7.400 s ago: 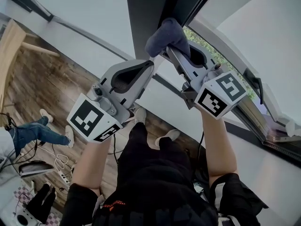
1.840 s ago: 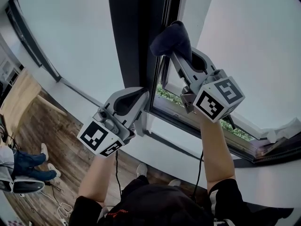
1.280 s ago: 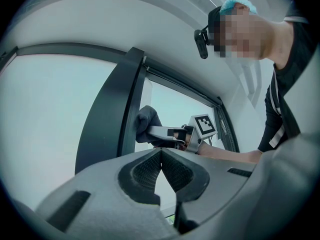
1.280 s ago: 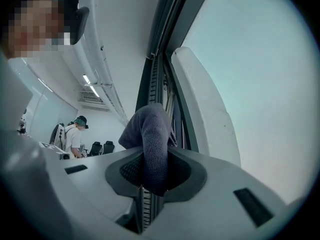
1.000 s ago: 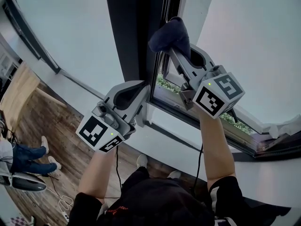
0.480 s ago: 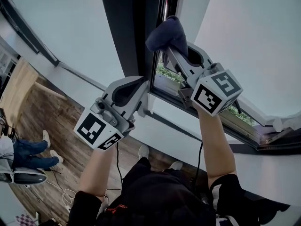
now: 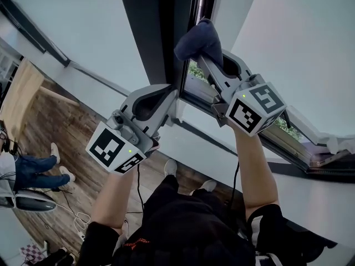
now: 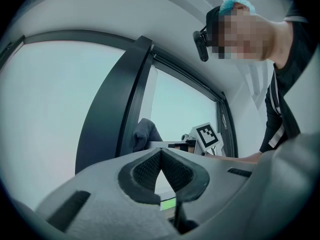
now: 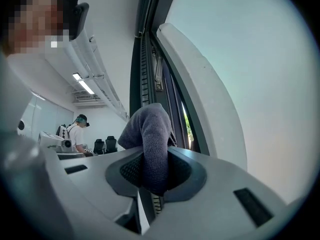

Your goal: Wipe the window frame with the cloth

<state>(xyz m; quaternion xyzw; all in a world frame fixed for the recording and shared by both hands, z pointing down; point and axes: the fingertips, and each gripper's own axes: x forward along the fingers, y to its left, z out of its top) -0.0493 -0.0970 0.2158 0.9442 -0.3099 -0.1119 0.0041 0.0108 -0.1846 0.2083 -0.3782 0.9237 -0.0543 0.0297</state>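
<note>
Right claw [image 7: 204, 60] grips the dark cloth [image 7: 198, 40] against the window frame [image 7: 161, 32], while the left claw [image 7: 175, 95] is closed and empty alongside.

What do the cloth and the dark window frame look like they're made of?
The cloth: soft matte textile, maybe microfibre; fine knit-like texture and limp folds show. The window frame: smooth dark grey with faint sheen, likely coated metal or plastic; cannot tell which.

Dark blue cloth [image 7: 199, 40], bunched, against dark upright window frame [image 7: 161, 37].
</note>
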